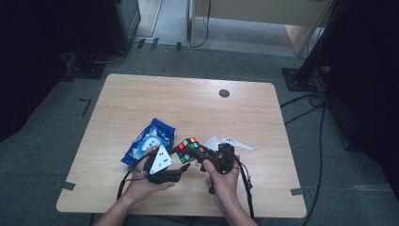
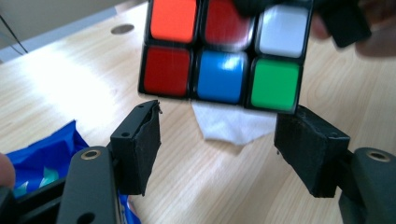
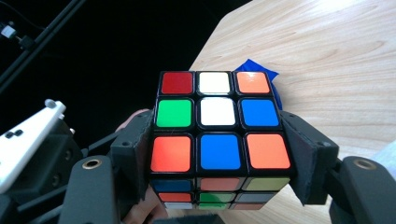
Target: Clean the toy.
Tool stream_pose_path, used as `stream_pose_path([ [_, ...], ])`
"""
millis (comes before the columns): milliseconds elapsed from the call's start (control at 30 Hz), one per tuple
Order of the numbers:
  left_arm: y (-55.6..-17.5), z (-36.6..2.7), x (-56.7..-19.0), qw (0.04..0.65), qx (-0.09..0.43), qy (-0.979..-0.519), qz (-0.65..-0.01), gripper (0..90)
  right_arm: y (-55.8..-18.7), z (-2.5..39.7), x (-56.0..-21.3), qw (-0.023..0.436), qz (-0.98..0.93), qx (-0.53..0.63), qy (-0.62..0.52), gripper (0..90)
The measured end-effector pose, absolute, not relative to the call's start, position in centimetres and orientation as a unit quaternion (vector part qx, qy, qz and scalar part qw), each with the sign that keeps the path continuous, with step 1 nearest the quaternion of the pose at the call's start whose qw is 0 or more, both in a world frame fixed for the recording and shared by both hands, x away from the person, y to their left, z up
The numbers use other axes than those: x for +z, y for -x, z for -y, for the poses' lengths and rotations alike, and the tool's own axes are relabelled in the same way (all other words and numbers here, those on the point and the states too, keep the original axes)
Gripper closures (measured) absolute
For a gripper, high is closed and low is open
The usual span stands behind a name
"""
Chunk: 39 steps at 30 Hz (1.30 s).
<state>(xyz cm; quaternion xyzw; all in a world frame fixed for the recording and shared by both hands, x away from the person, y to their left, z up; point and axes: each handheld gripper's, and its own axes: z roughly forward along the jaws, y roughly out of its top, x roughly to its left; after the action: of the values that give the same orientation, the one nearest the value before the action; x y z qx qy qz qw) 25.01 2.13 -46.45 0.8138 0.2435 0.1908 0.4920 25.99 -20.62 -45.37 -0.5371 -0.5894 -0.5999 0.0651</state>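
Claw work, near edge of pale wooden counter (image 1: 141, 94): right claw (image 3: 219, 154) clenched on scrambled multicoloured plastic puzzle cube (image 3: 218, 126), lifted mid-counter. Left claw (image 2: 217, 149) released just below; bring its jaws squarely onto one layer before twisting. Blue foil snack packet (image 1: 149, 140) lies farther left.

From overhead, one camera looks down and forward across my table (image 1: 141, 94). The other two ride my tongs, looking along their jaws at close range; all three share the puzzle cube (image 1: 187, 149) (image 2: 223, 51) (image 3: 218, 126).
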Motion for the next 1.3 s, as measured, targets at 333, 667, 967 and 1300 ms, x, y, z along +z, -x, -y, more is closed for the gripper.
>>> stream_pose_path([
  [333,-24.9,-2.1,-46.5,0.504,0.187,-0.807,-0.245,31.1,-26.2,20.2,-46.2,0.112,0.579,-0.594,0.547,34.3],
  [667,-24.8,-2.5,-46.3,0.507,0.197,-0.804,-0.239,34.2,-26.4,20.2,-46.1,0.103,0.594,-0.604,0.521,33.2],
  [967,-26.5,-4.6,-45.9,0.505,0.183,-0.793,-0.287,34.2,-26.5,22.7,-45.0,-0.029,0.625,-0.635,0.453,36.0],
  [1300,-27.3,-6.3,-44.0,0.525,0.138,-0.775,-0.322,34.2,-25.1,21.6,-45.5,-0.210,0.723,-0.596,0.281,48.1],
])
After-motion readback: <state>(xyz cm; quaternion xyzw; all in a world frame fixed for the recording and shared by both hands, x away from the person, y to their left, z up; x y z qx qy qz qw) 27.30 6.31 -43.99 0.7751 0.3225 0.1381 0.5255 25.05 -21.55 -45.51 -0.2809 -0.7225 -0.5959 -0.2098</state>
